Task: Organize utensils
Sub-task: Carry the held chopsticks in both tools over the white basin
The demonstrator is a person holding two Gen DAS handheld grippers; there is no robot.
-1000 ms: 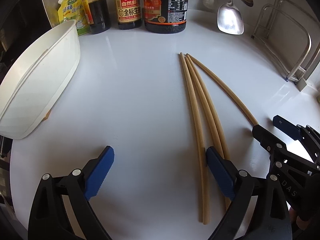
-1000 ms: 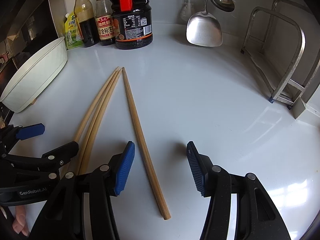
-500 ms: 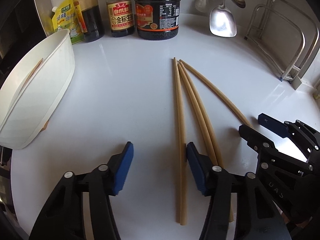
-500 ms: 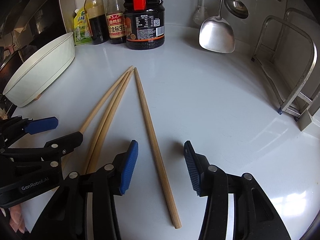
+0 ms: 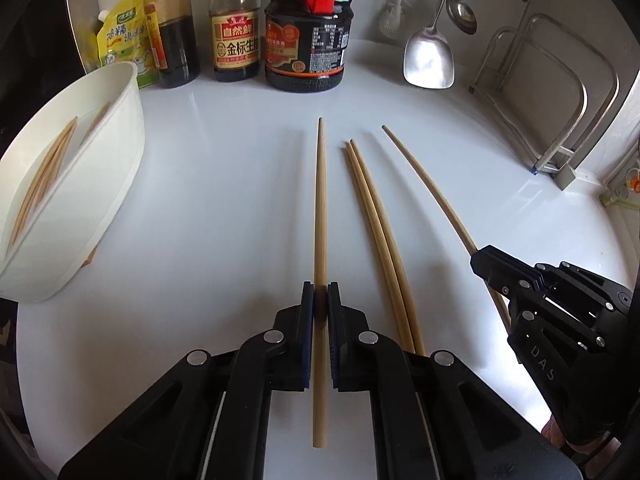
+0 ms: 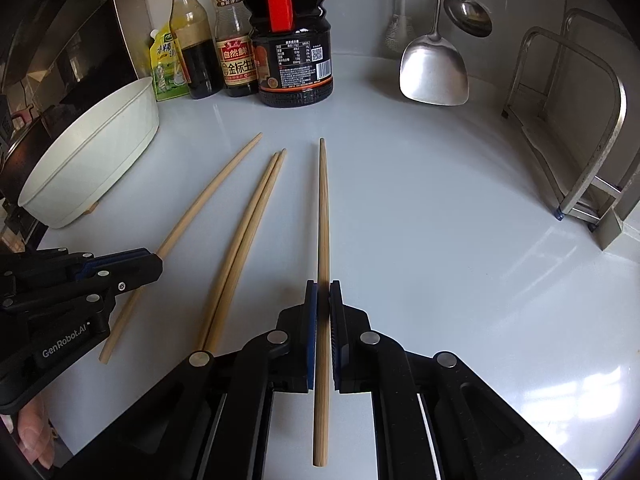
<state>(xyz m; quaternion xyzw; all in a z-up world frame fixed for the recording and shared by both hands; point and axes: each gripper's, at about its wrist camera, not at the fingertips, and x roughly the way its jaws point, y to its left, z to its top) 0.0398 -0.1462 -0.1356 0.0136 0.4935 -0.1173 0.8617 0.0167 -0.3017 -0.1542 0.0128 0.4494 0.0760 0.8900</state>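
The glossy white countertop (image 5: 224,216) lies bare between the chopsticks and the back row of dark sauce bottles (image 5: 308,36), and wide and bare to the right as far as the bent steel rack (image 6: 576,152). On its left edge sits the oval white plastic tub (image 5: 120,168), holding several wooden chopsticks (image 5: 44,176), blurred.

The left gripper (image 5: 321,300) has its blue-padded jaws pinched onto one long pale bamboo chopstick (image 5: 320,200), partway along its length, the thick end passing back between the black arms. The right gripper (image 6: 323,296) is clamped the same way on a second bamboo chopstick (image 6: 323,208). Whether either stick is off the counter I cannot tell.

Between the two held sticks, a touching pair of bamboo chopsticks (image 5: 376,224) rests on the counter, tips toward the bottles.
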